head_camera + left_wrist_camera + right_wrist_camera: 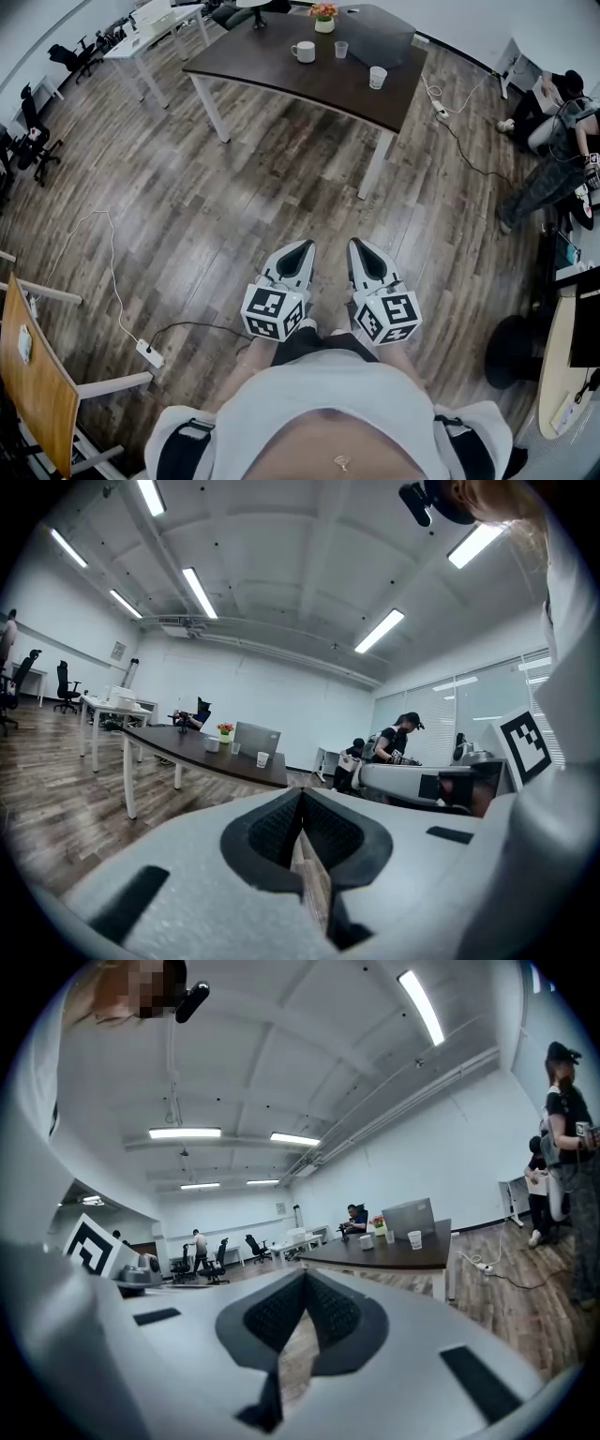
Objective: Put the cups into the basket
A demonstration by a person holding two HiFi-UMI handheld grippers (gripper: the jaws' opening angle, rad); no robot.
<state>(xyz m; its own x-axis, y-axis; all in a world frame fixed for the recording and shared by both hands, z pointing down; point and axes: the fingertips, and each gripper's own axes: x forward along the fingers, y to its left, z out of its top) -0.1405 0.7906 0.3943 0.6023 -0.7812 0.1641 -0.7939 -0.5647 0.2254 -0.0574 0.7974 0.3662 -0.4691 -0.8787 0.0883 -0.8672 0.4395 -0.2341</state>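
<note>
Three cups stand on a dark brown table (281,70) far ahead: a white mug (303,52), a clear glass cup (341,49) and a white paper cup (377,77). The left gripper view shows the mug (213,744) and paper cup (263,758) small in the distance. The mug (366,1241), glass cup (389,1237) and paper cup (414,1238) also appear in the right gripper view. My left gripper (298,251) and right gripper (361,249) are side by side close to my body above the wooden floor, both shut and holding nothing. No basket shows in any view.
A flower pot (323,17) and a grey laptop (380,37) share the table. A power strip (149,353) with cable lies on the floor at left, another (441,112) by the table leg. A wooden desk (33,375) stands at left; a person (553,150) sits at right.
</note>
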